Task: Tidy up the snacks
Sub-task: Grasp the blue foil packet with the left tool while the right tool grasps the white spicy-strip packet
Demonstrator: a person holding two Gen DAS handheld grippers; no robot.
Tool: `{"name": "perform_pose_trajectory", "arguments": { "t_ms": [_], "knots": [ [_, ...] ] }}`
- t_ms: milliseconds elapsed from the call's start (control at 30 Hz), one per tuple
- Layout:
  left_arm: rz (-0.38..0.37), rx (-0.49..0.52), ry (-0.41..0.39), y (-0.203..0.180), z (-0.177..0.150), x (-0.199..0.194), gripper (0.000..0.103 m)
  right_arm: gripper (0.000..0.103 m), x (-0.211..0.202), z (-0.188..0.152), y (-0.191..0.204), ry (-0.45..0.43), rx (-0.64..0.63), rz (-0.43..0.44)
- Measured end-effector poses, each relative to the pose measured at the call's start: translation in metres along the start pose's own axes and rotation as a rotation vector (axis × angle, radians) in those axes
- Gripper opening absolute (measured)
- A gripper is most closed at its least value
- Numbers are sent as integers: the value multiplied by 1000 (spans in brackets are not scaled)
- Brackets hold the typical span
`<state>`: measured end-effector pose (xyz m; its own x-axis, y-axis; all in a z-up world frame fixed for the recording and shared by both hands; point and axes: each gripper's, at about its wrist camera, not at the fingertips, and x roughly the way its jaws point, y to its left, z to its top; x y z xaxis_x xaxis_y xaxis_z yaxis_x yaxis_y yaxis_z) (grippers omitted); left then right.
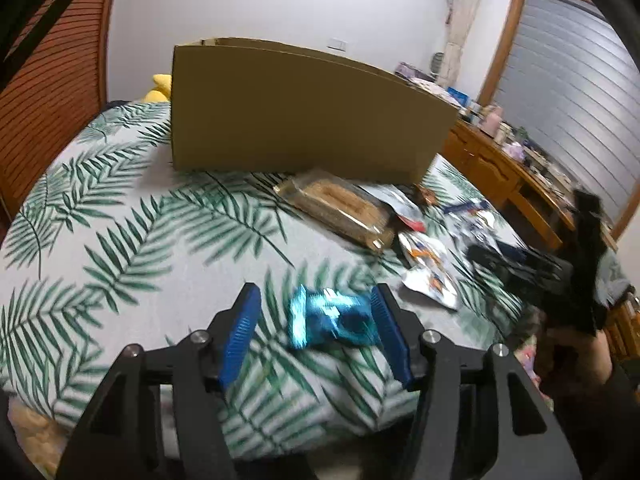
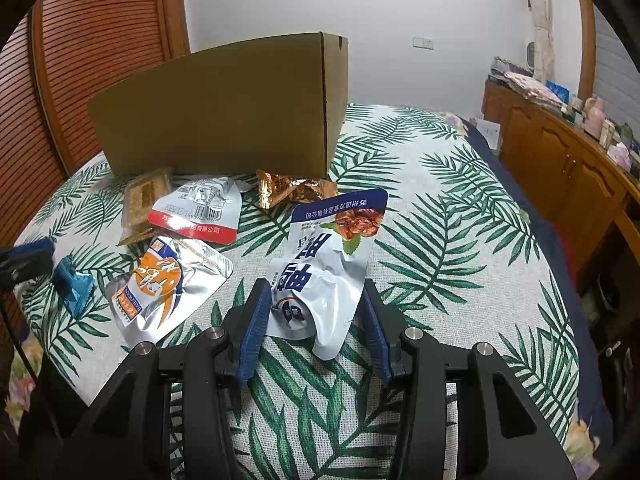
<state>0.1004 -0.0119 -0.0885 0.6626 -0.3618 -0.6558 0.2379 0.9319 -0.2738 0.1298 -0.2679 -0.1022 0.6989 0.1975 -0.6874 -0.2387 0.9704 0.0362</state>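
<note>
My left gripper (image 1: 316, 300) is open, its blue pads either side of a shiny teal snack packet (image 1: 334, 320) lying on the leaf-print bed; the packet also shows in the right wrist view (image 2: 74, 284). My right gripper (image 2: 314, 294) is open around the near end of a white and blue pouch (image 2: 332, 256), not clamped. A silver and orange pouch (image 2: 164, 284), a white and red pouch (image 2: 200, 208), a gold packet (image 2: 294, 190) and a clear cracker pack (image 1: 340, 208) lie in front of an open cardboard box (image 1: 296, 116).
The bed's leaf-print cover (image 2: 460, 248) spreads right of the snacks. A wooden cabinet (image 2: 560, 168) with clutter runs along the right. A slatted wooden door (image 2: 92, 60) stands behind the box. A yellow plush (image 1: 160, 86) sits left of the box.
</note>
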Motion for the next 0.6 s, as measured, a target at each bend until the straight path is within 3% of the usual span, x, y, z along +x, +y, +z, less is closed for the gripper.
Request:
{"name": "perform_pose_trajectory", "arguments": {
  "t_ms": [133,300,400,500,600],
  "knots": [
    [-39,7,37,-6,-13,-5,37,45,0,0,0,1,1,0],
    [-48,14,82,-17,-15,8,36,45,0,0,0,1,1,0],
    [-21,15,84,-22,-5,20,41,45,0,0,0,1,0,0],
    [13,6,74,-20,7,28,60,45,0,0,0,1,2,0],
    [9,8,82,-20,14,39,60,45,0,0,0,1,1,0]
  ]
}}
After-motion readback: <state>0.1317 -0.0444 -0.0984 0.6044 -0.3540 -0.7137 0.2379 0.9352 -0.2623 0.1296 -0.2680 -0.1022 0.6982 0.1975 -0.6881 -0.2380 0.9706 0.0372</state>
